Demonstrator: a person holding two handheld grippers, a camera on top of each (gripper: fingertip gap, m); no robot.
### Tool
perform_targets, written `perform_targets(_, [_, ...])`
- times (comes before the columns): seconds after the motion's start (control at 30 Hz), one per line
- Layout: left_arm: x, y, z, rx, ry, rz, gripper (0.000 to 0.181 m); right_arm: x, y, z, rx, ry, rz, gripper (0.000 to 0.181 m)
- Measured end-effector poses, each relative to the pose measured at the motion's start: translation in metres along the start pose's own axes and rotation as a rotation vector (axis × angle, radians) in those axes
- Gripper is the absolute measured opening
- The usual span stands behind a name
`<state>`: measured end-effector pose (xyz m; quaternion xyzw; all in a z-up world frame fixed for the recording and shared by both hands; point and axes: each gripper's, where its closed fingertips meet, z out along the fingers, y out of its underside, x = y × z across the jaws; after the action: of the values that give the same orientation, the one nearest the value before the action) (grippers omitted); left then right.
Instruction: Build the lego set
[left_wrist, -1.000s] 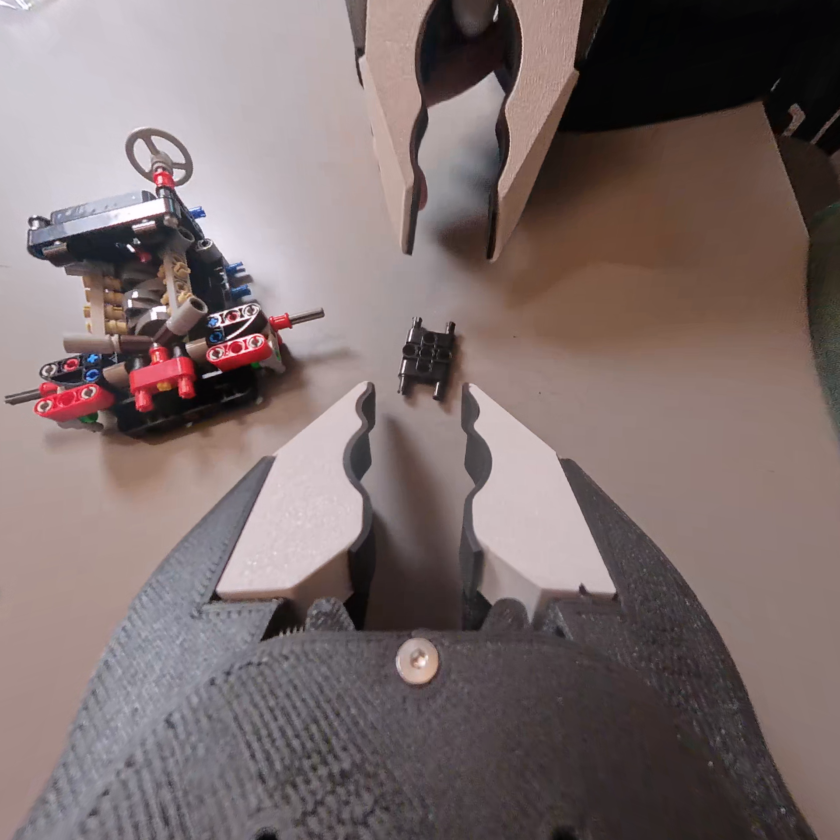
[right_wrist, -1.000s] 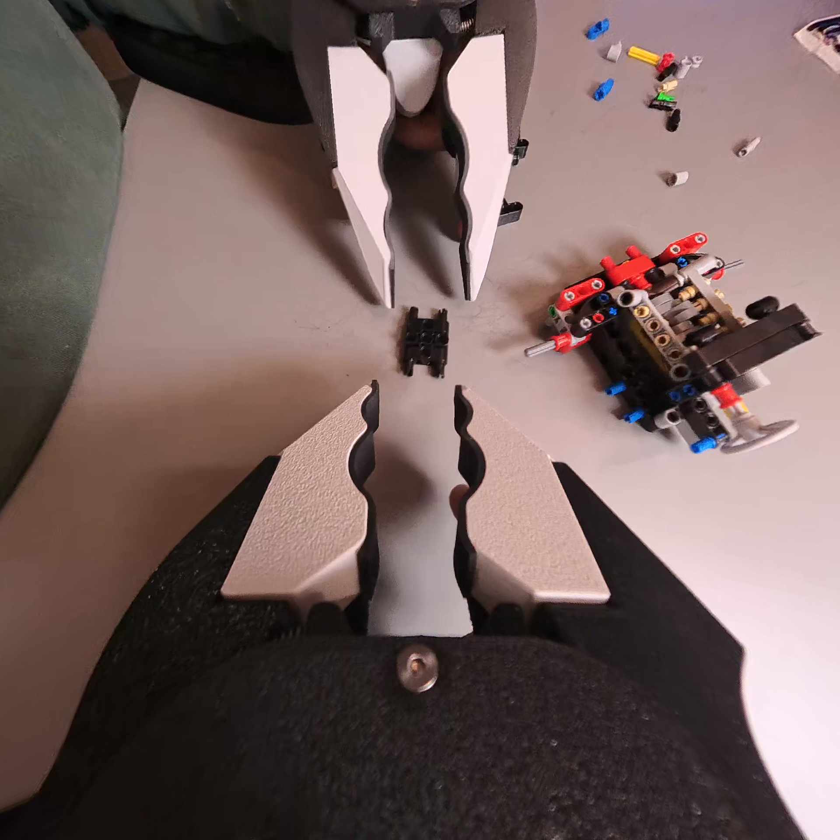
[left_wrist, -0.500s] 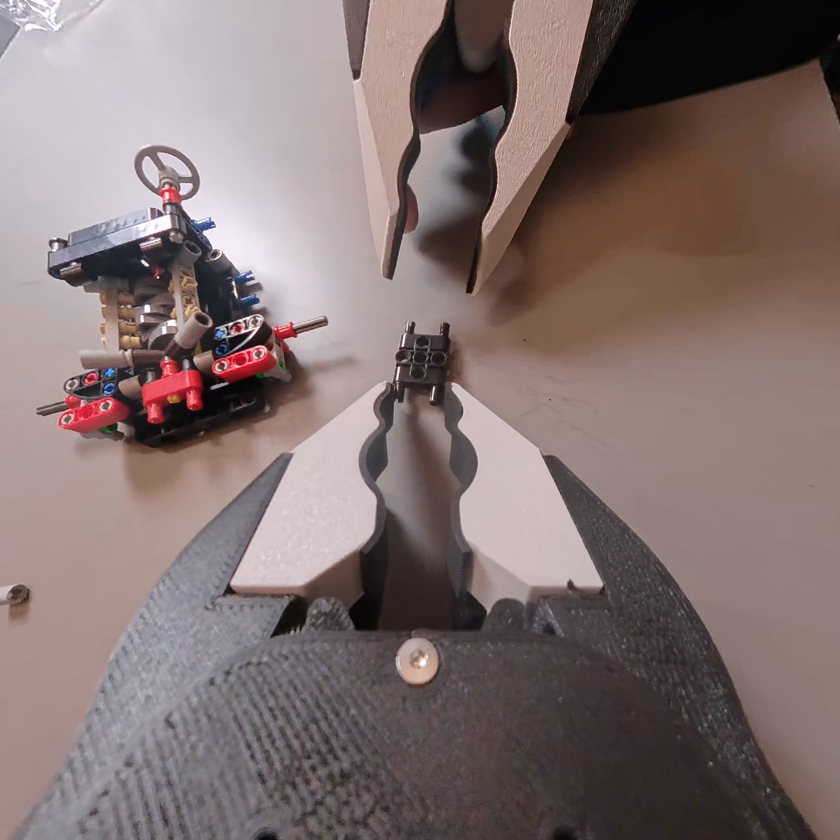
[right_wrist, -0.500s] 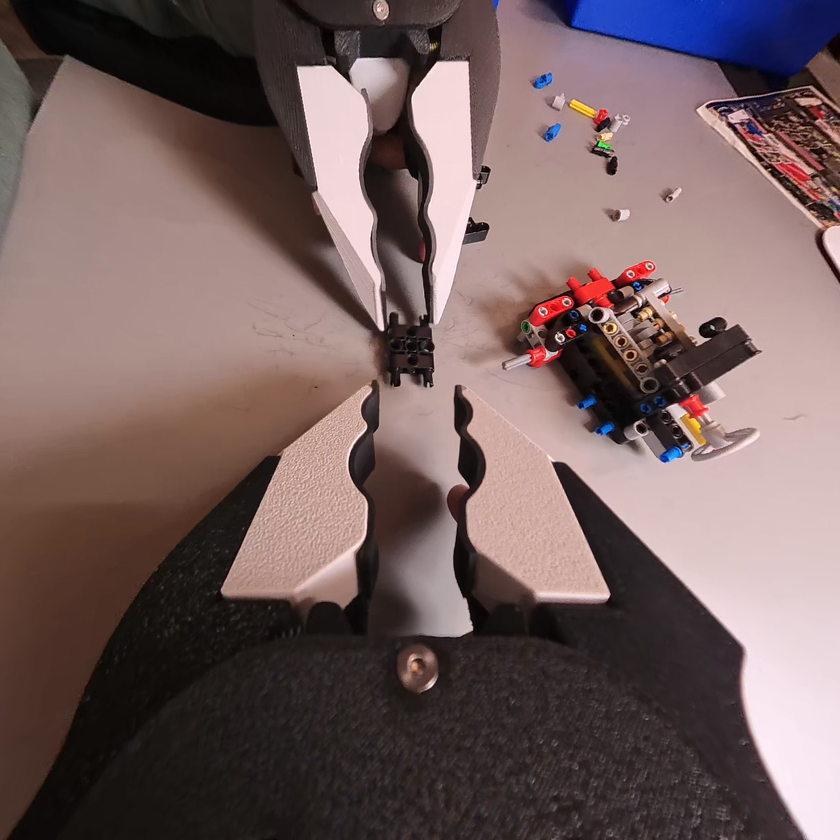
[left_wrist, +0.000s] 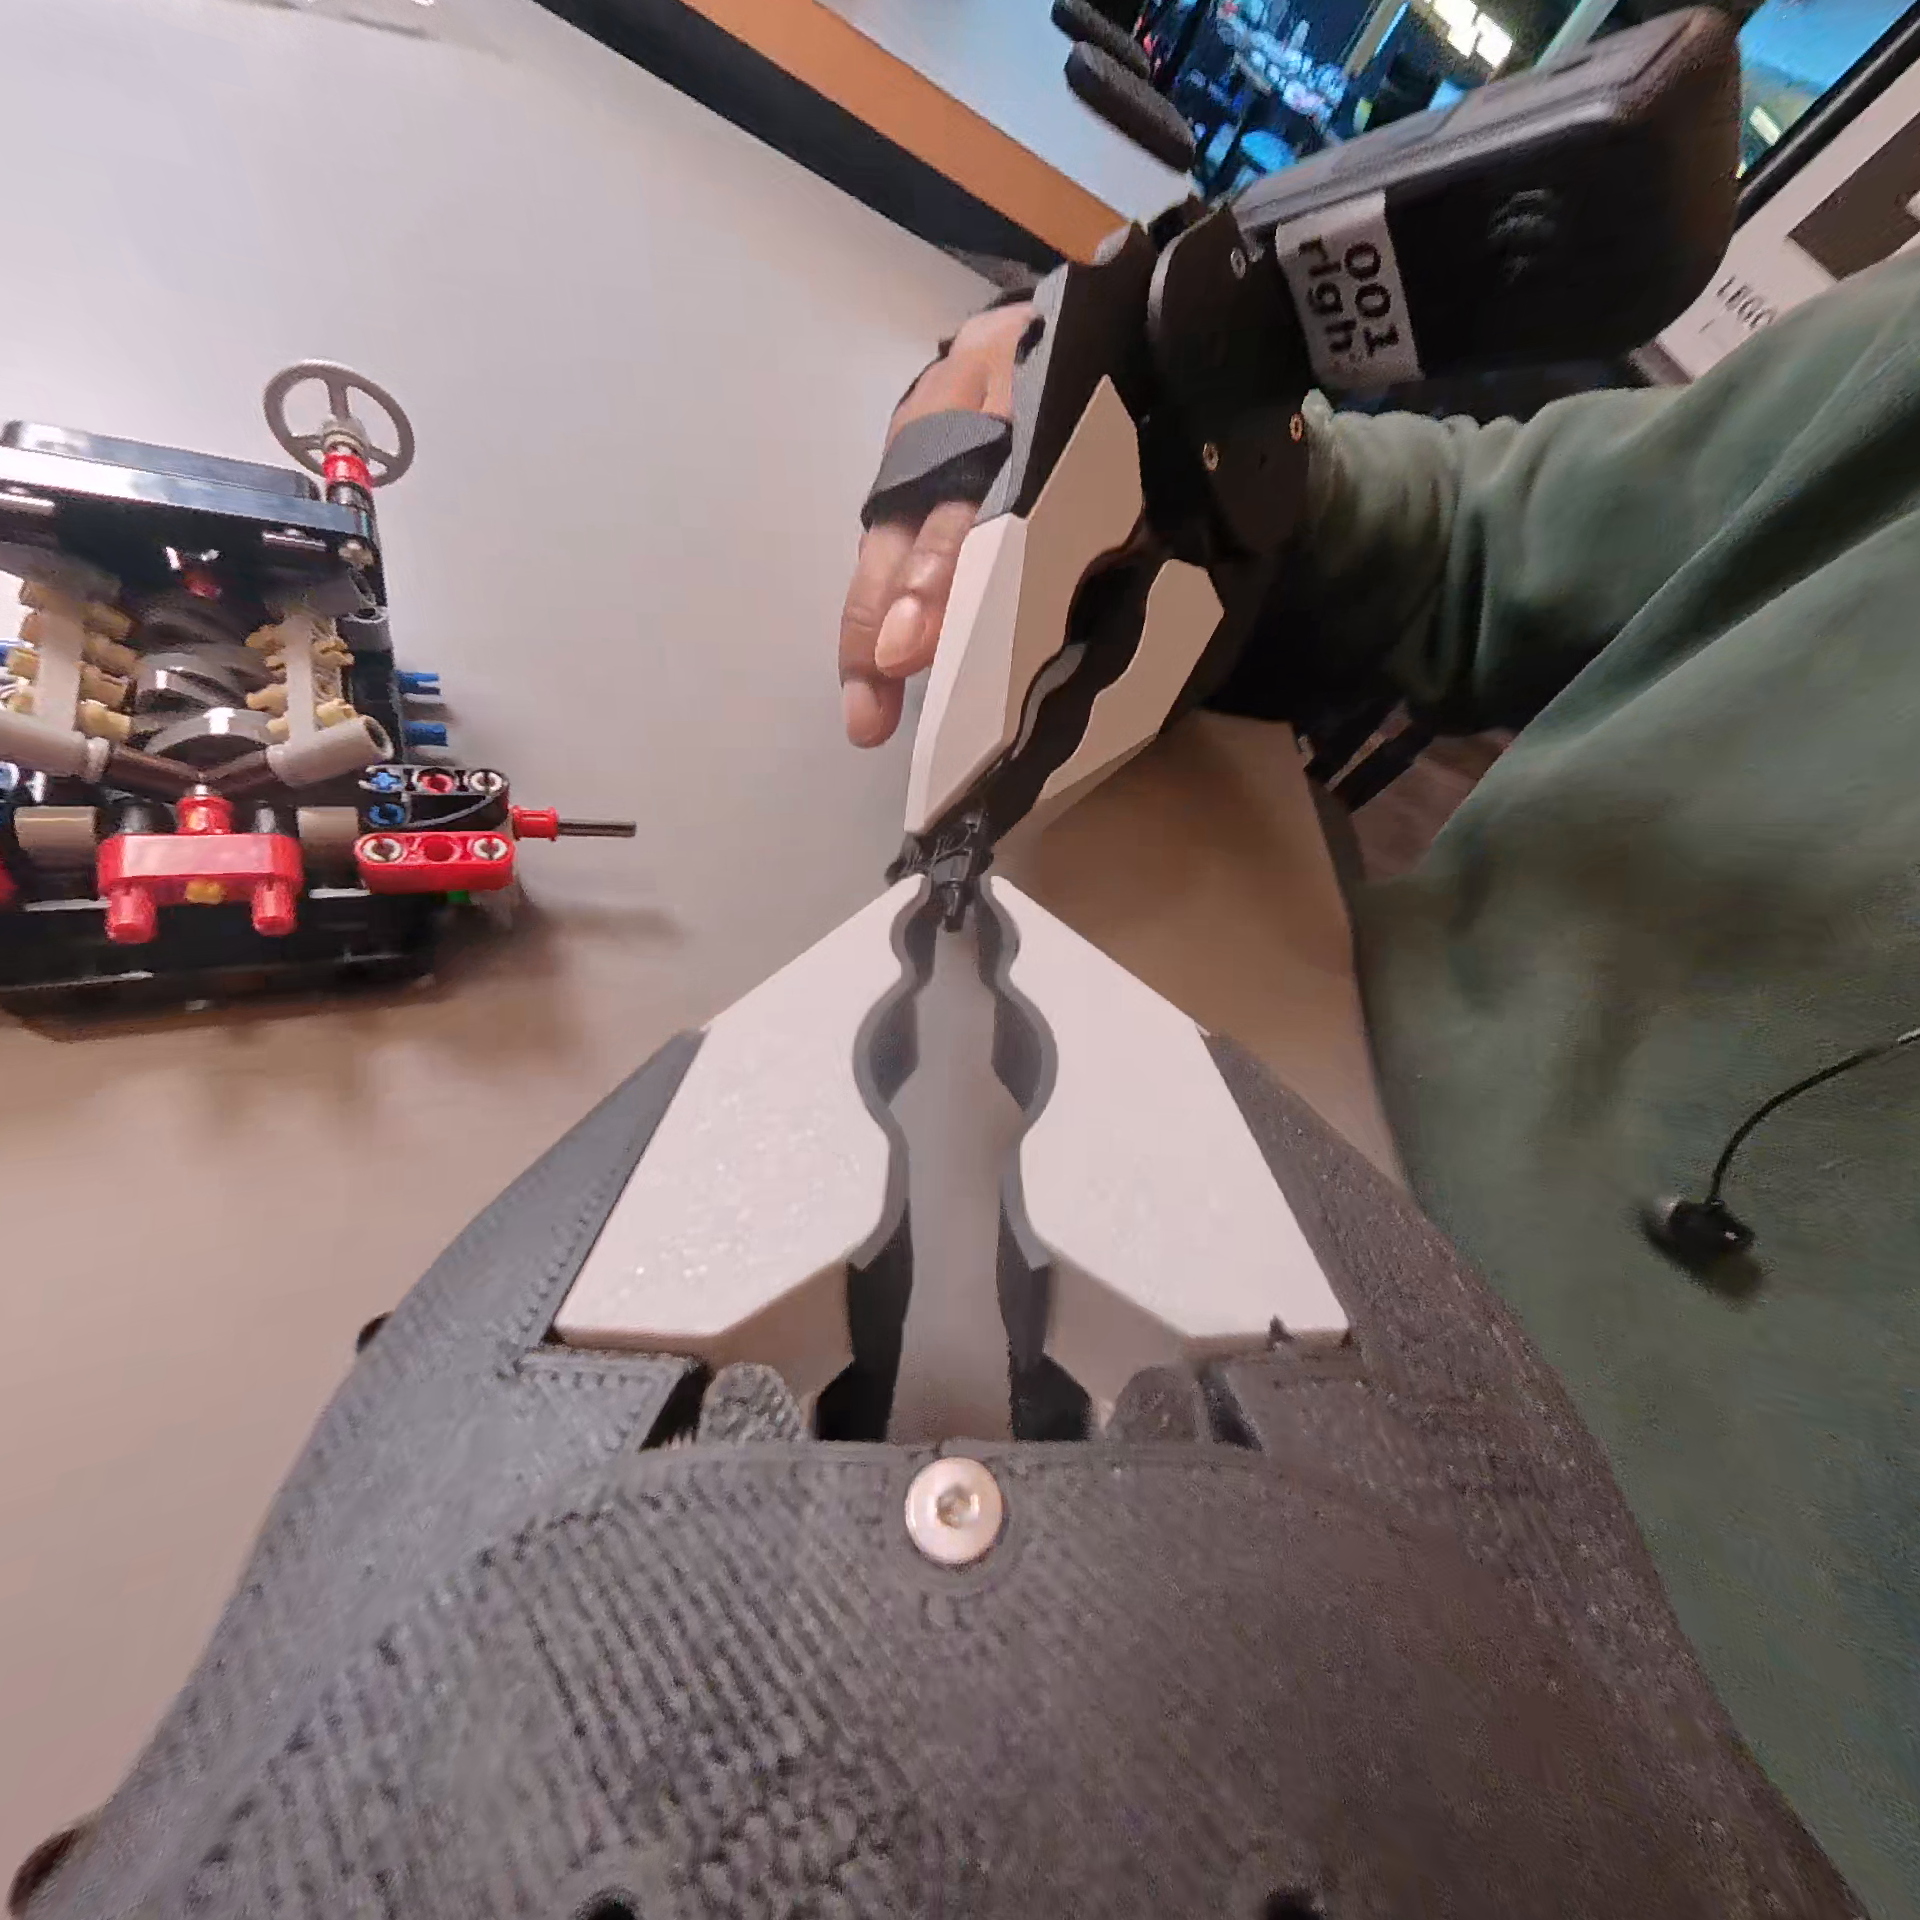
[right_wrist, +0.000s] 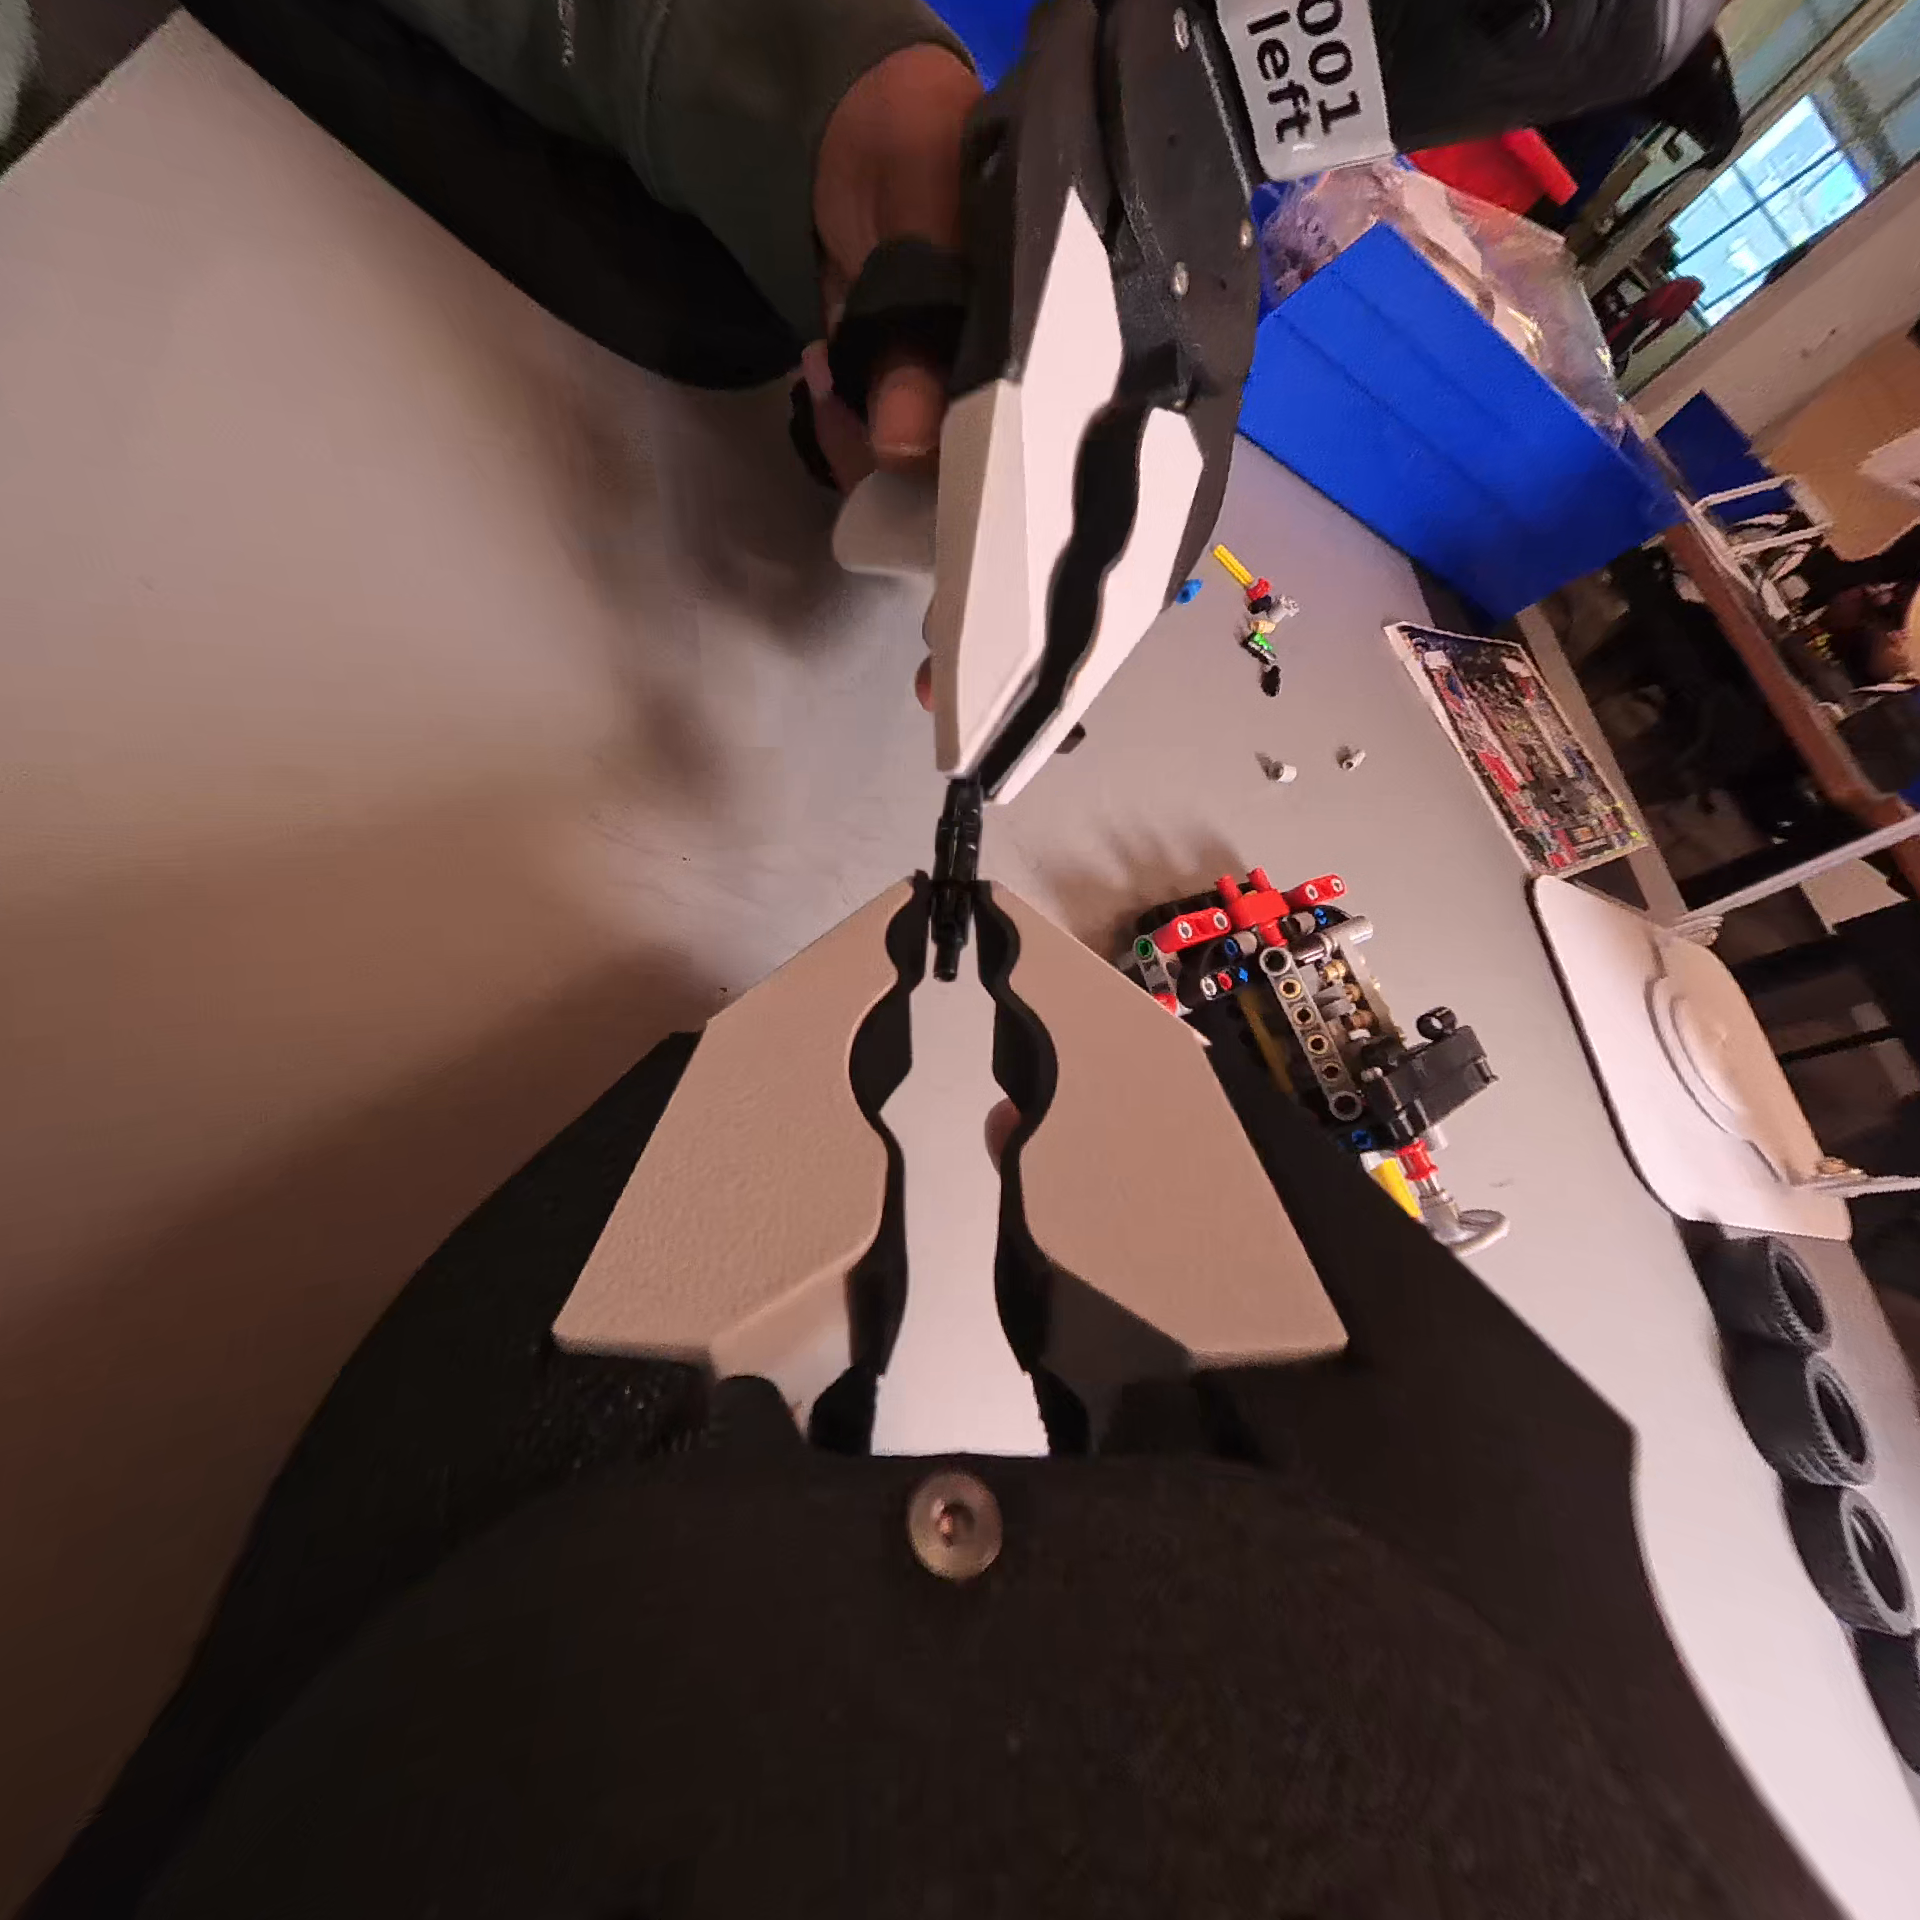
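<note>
A small black pin connector (left_wrist: 943, 850) is held in the air between both grippers, above the grey table (left_wrist: 644, 416). My left gripper (left_wrist: 951, 891) is shut on its near end. My right gripper (left_wrist: 951, 823) comes in from the upper right and is shut on its far end. In the right wrist view the connector (right_wrist: 958, 844) runs from my right gripper (right_wrist: 951, 909) up to the left gripper (right_wrist: 971, 774). The part-built lego model (left_wrist: 208, 748) with a grey steering wheel sits on the table to the left; it also shows in the right wrist view (right_wrist: 1309, 997).
Several loose small pieces (right_wrist: 1262, 623) lie beyond the model. A blue bin (right_wrist: 1434, 416), an instruction booklet (right_wrist: 1517, 748), a white tray (right_wrist: 1683, 1060) and black tyres (right_wrist: 1818, 1423) stand along the right side. A person's green sleeve (left_wrist: 1610, 727) fills the right. My left and right fingertips are right by each other.
My left gripper closed on the black connector and lifted it off the table. My right gripper closed on its other end. Both grippers tilted up, away from the tabletop.
</note>
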<state>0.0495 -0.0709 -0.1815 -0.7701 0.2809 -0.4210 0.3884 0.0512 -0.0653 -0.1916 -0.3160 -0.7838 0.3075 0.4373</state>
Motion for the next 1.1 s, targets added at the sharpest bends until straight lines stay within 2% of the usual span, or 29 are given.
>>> perform_targets(0.1, [0.001, 0.000, 0.000, 0.005, 0.002, -0.015, 0.010, -0.002, -0.001, -0.001, 0.023, -0.073, 0.175, 0.006])
perform_targets(0.2, [0.001, -0.003, -0.002, 0.017, -0.013, 0.024, 0.016, 0.003, -0.010, -0.007, 0.101, -0.217, 0.566, 0.006])
perform_targets(0.27, [0.003, -0.008, -0.004, 0.048, -0.014, 0.050, 0.023, 0.009, -0.025, -0.016, 0.218, -0.378, 0.891, 0.006])
perform_targets(0.33, [0.002, -0.010, -0.006, 0.061, -0.032, 0.081, 0.023, 0.026, -0.030, -0.023, 0.339, -0.465, 1.184, 0.006])
perform_targets(0.43, [0.006, -0.015, -0.007, 0.089, -0.025, 0.099, 0.023, 0.033, -0.027, -0.030, 0.421, -0.583, 1.391, 0.006])
perform_targets(0.87, [0.009, -0.022, -0.010, 0.139, -0.012, 0.079, 0.022, 0.030, -0.032, -0.027, 0.436, -0.650, 1.465, 0.006])
perform_targets(0.97, [0.007, -0.022, -0.010, 0.136, -0.010, 0.057, 0.022, 0.026, -0.030, -0.024, 0.408, -0.607, 1.380, 0.006])
perform_targets(1.1, [0.003, -0.017, -0.009, 0.112, -0.021, 0.038, 0.023, 0.015, -0.025, -0.015, 0.317, -0.476, 1.121, 0.006])
